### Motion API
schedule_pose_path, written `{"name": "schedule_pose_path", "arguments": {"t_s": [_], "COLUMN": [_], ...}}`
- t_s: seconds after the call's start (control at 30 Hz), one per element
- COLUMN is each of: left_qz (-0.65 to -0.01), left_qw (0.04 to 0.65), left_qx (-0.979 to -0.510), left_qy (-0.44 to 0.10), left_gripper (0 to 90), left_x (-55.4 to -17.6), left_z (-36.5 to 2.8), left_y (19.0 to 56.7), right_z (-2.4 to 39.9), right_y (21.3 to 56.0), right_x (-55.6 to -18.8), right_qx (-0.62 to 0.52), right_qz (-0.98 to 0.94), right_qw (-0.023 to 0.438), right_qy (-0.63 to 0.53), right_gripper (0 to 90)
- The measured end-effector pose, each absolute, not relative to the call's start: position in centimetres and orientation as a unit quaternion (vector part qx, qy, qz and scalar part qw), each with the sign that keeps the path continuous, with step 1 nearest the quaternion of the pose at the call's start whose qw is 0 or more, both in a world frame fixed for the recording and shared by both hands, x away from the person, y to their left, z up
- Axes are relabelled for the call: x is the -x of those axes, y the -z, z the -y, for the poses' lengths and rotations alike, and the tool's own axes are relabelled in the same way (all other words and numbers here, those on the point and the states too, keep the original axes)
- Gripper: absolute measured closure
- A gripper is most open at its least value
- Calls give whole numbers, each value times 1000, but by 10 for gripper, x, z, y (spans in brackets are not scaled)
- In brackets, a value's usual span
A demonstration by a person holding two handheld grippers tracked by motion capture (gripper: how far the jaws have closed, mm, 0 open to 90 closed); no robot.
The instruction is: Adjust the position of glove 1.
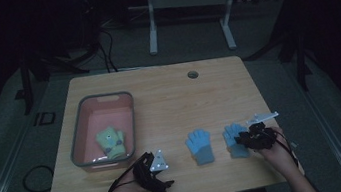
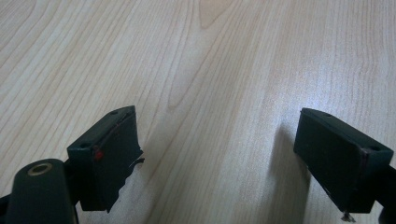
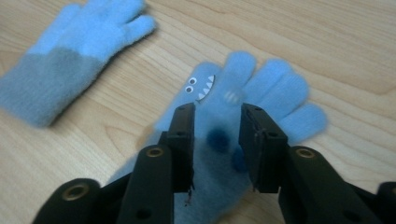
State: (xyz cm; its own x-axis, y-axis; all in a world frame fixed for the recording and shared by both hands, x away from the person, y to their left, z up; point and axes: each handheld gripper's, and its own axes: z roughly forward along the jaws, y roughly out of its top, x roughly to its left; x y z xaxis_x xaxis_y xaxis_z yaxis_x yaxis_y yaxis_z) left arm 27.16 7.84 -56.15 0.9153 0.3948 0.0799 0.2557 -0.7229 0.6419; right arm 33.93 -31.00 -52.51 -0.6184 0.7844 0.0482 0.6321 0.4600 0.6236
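Note:
Two light blue knit gloves lie flat on the wooden table (image 1: 169, 101). The plain one (image 1: 199, 145) (image 3: 74, 56) has a grey-blue cuff and lies left of the other. The second glove (image 1: 233, 135) (image 3: 275, 88) bears a small face with eyes and teeth. My right gripper (image 1: 247, 138) (image 3: 217, 112) stands over this glove's palm, jaws apart, one on either side of its middle, and the cloth lies loose between them. My left gripper (image 1: 161, 173) (image 2: 217, 126) hovers open over bare wood near the table's front edge, with nothing between its jaws.
A pink bin with a grey rim (image 1: 78, 134) stands at the table's left and holds yellow-green gloves (image 1: 111, 142). A round cable hole (image 1: 193, 74) sits near the far edge. Beyond the table stands a white frame (image 1: 188, 18) on a dark floor.

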Motion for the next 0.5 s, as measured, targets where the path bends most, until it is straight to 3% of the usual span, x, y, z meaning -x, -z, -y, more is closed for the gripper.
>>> {"name": "schedule_pose_path", "arguments": {"t_s": [0.2, 0.37, 0.5], "left_qz": [-176, -176, -175], "left_qw": [329, 329, 329], "left_qx": [-922, -922, -922], "left_qy": [-105, -104, -104], "left_gripper": [145, 145, 145], "left_x": [-271, -271, -272], "left_z": [-78, -79, -79], "left_y": [562, 562, 562], "right_z": [315, 317, 318], "right_y": [527, 538, 539], "right_x": [-344, -348, -349], "right_qx": [-339, -340, -336], "right_qz": [-881, -889, -891], "right_qw": [111, 111, 111], "right_qy": [-310, -287, -286], "right_gripper": [609, 577, 617]}}
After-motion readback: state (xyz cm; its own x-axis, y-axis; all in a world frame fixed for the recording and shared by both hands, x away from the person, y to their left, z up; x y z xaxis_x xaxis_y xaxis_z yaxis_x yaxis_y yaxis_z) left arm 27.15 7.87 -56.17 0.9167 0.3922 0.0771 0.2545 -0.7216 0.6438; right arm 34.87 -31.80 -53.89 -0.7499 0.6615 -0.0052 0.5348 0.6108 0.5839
